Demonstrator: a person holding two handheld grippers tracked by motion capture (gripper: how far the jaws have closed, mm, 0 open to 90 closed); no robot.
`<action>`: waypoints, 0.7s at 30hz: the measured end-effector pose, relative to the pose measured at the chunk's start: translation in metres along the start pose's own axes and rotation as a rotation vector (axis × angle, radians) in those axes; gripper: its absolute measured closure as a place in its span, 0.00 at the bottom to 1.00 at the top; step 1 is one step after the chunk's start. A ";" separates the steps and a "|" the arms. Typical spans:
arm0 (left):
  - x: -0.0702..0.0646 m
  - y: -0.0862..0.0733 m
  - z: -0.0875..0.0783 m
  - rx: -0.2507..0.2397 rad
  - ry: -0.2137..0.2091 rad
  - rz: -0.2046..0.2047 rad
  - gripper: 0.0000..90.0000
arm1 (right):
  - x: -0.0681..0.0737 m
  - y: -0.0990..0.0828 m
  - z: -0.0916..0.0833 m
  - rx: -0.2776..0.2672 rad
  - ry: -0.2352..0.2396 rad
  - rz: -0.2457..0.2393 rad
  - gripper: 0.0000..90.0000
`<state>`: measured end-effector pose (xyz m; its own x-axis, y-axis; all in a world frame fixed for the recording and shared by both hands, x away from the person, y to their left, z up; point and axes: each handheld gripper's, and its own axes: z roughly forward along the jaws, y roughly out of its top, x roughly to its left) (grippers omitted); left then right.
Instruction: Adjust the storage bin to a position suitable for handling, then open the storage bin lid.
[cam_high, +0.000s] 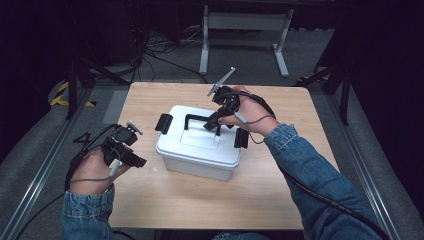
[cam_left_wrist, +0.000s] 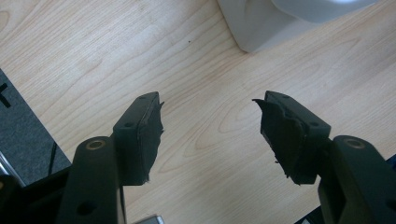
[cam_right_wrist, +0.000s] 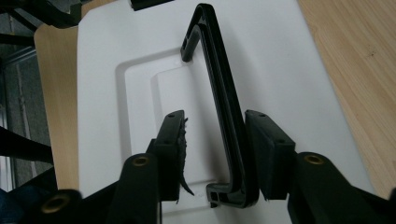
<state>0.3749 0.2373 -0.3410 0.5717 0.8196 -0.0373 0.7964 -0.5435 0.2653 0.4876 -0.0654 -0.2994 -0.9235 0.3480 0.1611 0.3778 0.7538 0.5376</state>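
Light wood table (cam_high: 165, 200) at frame centre, on grey carpet floor (cam_high: 30, 150). White metal stand frame (cam_high: 246, 22) at upper centre, loose black cables (cam_high: 155, 50) to its left. Yellow-black hazard tape (cam_high: 62, 95) at left; surroundings dark.

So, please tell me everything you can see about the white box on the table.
The white box looks like smooth plastic, with a flat lid that has a shallow rectangular recess. A black carrying handle stands raised over the lid, and black latches at both ends are flipped outward. It sits upright near the middle of the wooden table, turned slightly askew. The right gripper has its jaws around the handle bar; one pad lies against it, the other stands apart. The left gripper is open, beside the box, not touching it.
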 end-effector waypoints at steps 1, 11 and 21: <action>0.000 0.000 0.000 -0.001 0.000 0.001 0.43 | 0.001 0.001 -0.001 0.008 -0.011 -0.015 0.75; -0.003 0.002 0.000 0.004 0.000 0.011 0.43 | 0.009 0.000 -0.004 0.026 0.001 -0.062 0.92; 0.000 0.001 -0.001 -0.004 0.001 0.003 0.43 | 0.010 0.001 -0.009 -0.007 0.001 -0.085 0.93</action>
<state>0.3753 0.2369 -0.3394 0.5739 0.8181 -0.0358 0.7940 -0.5452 0.2689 0.4779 -0.0663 -0.2903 -0.9523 0.2825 0.1154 0.2977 0.7767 0.5551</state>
